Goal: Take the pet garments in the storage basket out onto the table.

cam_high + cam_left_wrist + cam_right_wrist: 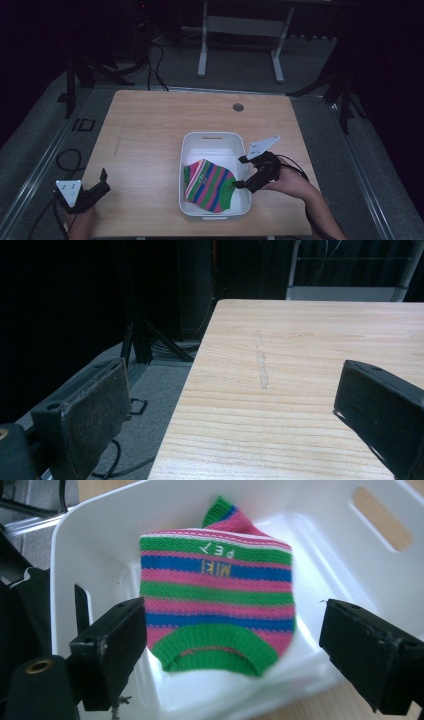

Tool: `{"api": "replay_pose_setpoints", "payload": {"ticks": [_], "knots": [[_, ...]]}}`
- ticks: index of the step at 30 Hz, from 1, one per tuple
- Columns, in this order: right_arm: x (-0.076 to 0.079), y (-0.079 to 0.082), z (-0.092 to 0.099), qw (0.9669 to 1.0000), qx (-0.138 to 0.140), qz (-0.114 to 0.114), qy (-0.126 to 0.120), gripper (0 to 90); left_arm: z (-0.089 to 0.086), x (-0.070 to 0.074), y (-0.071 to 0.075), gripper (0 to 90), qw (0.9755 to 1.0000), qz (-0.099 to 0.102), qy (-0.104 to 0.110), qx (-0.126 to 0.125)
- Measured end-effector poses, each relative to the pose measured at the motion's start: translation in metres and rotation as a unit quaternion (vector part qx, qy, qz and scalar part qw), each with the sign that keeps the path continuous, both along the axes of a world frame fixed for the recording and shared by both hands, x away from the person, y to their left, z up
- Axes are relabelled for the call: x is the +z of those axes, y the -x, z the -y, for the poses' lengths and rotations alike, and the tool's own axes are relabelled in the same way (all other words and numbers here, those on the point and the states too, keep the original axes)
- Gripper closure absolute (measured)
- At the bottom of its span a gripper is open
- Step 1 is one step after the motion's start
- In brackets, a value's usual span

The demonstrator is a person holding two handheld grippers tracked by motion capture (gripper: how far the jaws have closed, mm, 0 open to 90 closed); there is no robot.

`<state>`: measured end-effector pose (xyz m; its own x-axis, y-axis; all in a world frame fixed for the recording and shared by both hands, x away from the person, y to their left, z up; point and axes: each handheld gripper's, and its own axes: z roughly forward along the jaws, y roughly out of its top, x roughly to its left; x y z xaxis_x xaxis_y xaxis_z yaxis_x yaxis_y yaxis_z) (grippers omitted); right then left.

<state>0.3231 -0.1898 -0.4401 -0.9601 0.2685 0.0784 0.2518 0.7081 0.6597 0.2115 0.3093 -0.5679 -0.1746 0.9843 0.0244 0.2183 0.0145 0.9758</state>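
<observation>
A folded sock (210,185) striped pink, green and blue lies in the near half of a white plastic bin (212,137) on the wooden table. In the right gripper view the sock (217,607) rests just beyond the jaws with its green cuff nearest, inside the bin (90,540). My right gripper (241,172) hovers open at the bin's right rim, holding nothing. My left gripper (102,181) is open and empty at the table's near left corner; its view looks along the bare table (300,370).
A small round hole (238,107) sits near the table's far edge. Dark stands and cables (155,65) are on the floor beyond the table, and a cable loop (70,160) lies off its left side.
</observation>
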Motion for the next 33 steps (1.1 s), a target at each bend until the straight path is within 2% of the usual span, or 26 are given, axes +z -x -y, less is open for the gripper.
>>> {"api": "replay_pose_setpoints", "payload": {"ticks": [10, 22, 31, 33], "knots": [[-0.017, -0.007, -0.050, 0.9988, 0.030, -0.022, 0.031, 12.3, 0.000, 0.000, 0.000, 2.0, 1.0000, 0.001, 0.001, -0.002], [-0.044, -0.018, -0.107, 0.9941, 0.060, -0.040, 0.080, 12.6, 0.000, 0.000, 0.000, 2.0, 1.0000, 0.001, 0.001, -0.005], [-0.063, -0.027, -0.140, 0.9876, 0.063, -0.042, 0.138, 11.6, -0.001, 0.000, 0.000, 2.0, 1.0000, 0.003, 0.001, -0.007], [-0.068, -0.028, -0.145, 0.9849, 0.061, -0.044, 0.156, 11.0, -0.001, 0.000, 0.000, 2.0, 1.0000, 0.003, 0.001, -0.008]]}}
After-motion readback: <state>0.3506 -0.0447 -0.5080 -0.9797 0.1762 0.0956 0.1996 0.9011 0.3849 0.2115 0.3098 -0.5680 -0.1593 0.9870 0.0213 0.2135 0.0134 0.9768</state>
